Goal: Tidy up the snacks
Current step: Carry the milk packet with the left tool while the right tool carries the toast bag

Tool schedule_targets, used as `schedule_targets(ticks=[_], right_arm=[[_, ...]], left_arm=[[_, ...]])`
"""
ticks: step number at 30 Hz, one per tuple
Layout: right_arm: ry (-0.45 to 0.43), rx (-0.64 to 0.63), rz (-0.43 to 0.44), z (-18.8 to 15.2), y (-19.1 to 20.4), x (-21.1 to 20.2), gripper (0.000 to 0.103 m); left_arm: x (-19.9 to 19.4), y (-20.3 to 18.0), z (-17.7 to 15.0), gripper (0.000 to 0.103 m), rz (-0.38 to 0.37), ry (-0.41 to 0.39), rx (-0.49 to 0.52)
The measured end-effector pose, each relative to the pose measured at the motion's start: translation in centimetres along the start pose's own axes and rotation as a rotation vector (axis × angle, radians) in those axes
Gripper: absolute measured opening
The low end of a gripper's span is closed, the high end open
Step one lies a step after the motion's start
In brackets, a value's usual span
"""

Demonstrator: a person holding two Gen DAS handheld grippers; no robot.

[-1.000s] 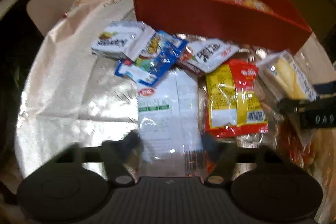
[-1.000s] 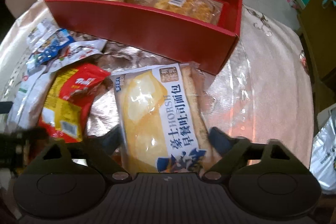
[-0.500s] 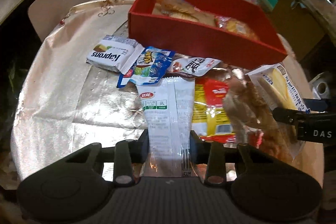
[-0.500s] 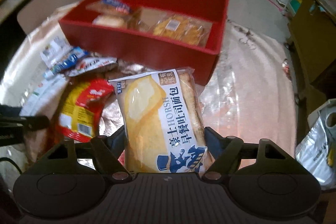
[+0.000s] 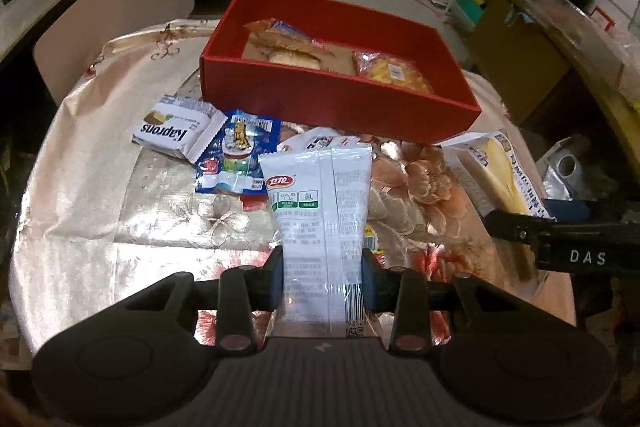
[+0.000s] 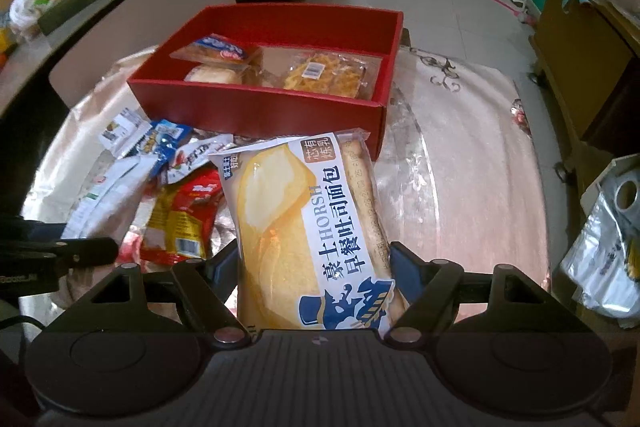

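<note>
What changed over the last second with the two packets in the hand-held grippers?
The left hand-held gripper closed on the white packet and raised it off the table. The right hand-held gripper closed on the yellow bread packet and lifted it too. The red box and the other loose snacks stayed put.

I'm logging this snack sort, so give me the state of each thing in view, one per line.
Left hand-held gripper: shut on the white packet.
White packet: gripped, lifted.
Right hand-held gripper: shut on the bread pack.
Bread pack: gripped, lifted.
Red box: open, three wrapped snacks inside.
Kaprons pack: lying on the table.
Blue packet: lying on the table.
</note>
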State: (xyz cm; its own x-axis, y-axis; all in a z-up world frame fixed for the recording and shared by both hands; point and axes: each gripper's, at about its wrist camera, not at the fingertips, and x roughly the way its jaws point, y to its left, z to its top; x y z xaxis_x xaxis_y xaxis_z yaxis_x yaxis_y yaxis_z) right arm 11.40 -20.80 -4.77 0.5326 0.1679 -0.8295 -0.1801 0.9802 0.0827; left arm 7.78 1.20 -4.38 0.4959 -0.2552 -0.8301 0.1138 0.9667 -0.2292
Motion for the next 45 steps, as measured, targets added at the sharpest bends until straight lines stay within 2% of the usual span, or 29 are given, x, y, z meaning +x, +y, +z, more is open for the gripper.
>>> schedule_targets(ticks=[12, 37, 45], right_arm=[[-0.052, 0.030, 0.031, 0.8, -0.1, -0.8, 0.081], [-0.150, 0.058, 0.044, 4.3, 0.3, -0.9, 0.081], [-0.175, 0.063, 0.042, 5.3, 0.2, -0.7, 0.081]], left_arm=[[-0.9, -0.9, 1.3, 0.031, -0.004, -0.076, 0.008], [-1.5, -2.7, 5.7, 0.031, 0.063, -0.243, 0.075], [-0.9, -2.6, 6.5, 0.031, 0.065, -0.242, 0.071]])
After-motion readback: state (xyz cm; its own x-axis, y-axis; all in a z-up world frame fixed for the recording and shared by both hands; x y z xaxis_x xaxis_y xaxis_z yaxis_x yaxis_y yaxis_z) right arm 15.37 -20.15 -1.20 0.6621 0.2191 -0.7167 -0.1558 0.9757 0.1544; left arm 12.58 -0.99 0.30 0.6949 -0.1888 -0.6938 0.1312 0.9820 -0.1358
